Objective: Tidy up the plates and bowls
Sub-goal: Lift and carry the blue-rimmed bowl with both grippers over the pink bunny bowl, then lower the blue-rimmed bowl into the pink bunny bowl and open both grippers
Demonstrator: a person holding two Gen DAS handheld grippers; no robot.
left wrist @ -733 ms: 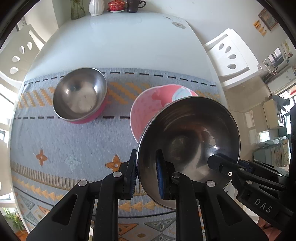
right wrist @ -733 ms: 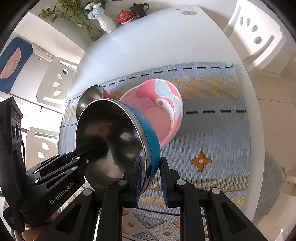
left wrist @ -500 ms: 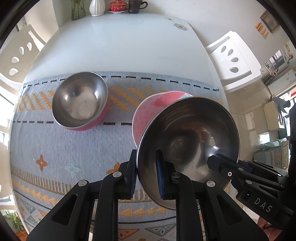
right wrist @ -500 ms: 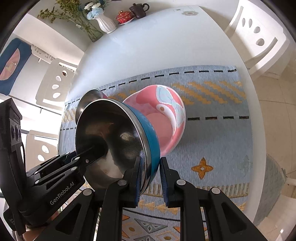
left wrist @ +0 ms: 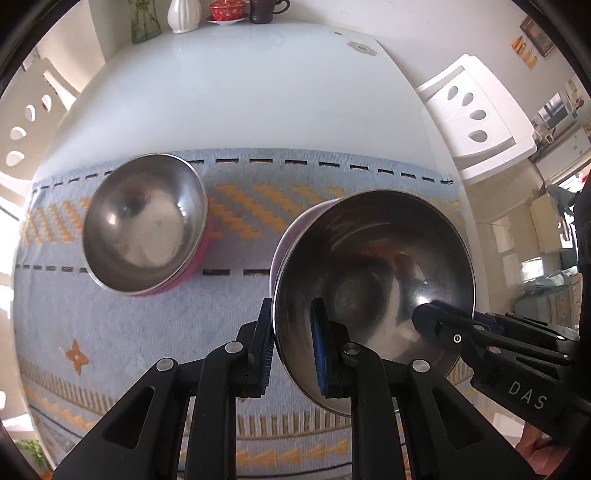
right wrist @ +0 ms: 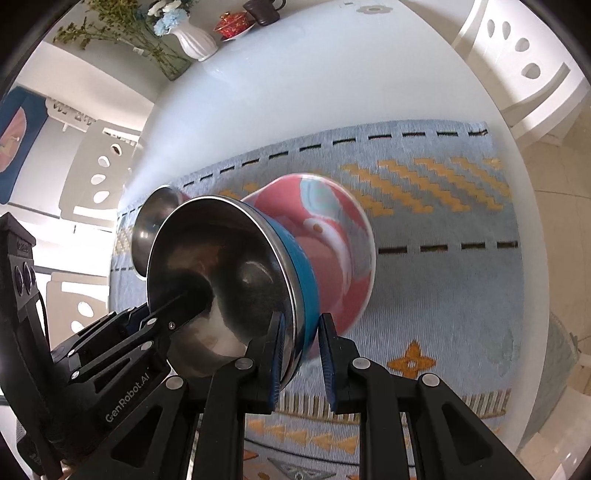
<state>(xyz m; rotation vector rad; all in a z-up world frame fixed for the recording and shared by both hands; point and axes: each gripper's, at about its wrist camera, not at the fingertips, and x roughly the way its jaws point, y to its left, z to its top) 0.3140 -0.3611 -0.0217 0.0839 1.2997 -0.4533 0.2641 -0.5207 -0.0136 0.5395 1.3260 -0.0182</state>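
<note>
While both grippers hold one steel bowl [left wrist: 373, 273] w/ a blue outside [right wrist: 306, 295], it sits tilted above the pink bowl [right wrist: 332, 236] at centre of the right wrist view. Left gripper [left wrist: 291, 343] is clamped on the bowl rim at lower centre of its frame, one pad inside, one outside. Right gripper [right wrist: 301, 354] is clamped on the opposite rim the same way; in the left wrist view it comes in from the lower right. A 2nd steel bowl [left wrist: 144, 229] w/ pink outside rests on the blue-grey mat [left wrist: 147, 332] at centre left, well apart from the held one. White table [left wrist: 236, 92] fills the upper part; vase [left wrist: 181, 15] and cups stand at the top edge.
</note>
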